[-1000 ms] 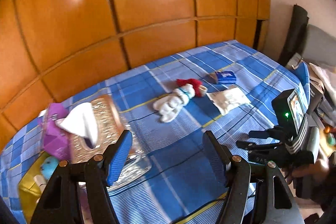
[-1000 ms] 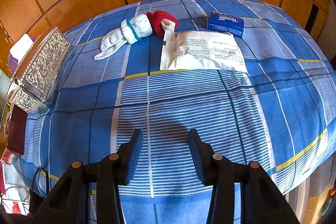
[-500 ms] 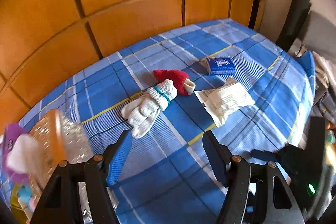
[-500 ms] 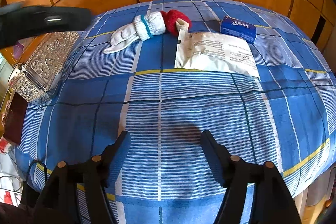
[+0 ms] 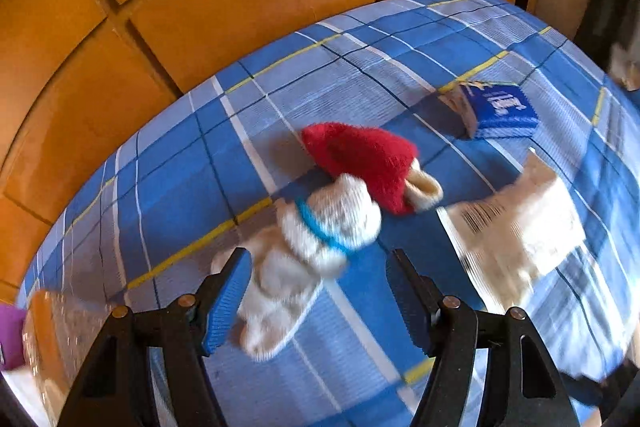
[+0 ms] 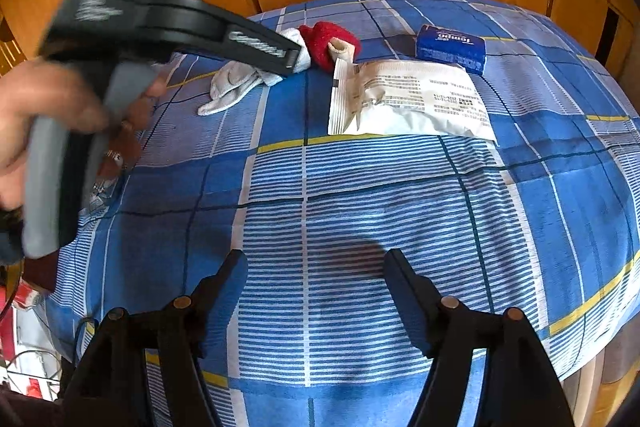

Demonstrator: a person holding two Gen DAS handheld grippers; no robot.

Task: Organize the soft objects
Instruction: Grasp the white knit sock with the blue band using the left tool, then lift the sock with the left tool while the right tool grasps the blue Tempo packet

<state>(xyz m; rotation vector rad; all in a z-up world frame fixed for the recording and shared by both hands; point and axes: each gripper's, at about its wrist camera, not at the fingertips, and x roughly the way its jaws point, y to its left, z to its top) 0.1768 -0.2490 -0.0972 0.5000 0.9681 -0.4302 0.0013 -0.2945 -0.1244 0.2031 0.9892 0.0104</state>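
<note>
The left tool is reaching for the white glove on the bed — jaws just widened, the glove between them but ungripped. Next: lower and close on it. The right tool hangs open over bare bedspread — holding nothing.

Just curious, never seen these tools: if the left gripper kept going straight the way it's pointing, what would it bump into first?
Most likely the white glove. The left gripper is open, and the glove lies between its fingers and just ahead. Depth is hard to judge, but nothing else shows in between.
</note>
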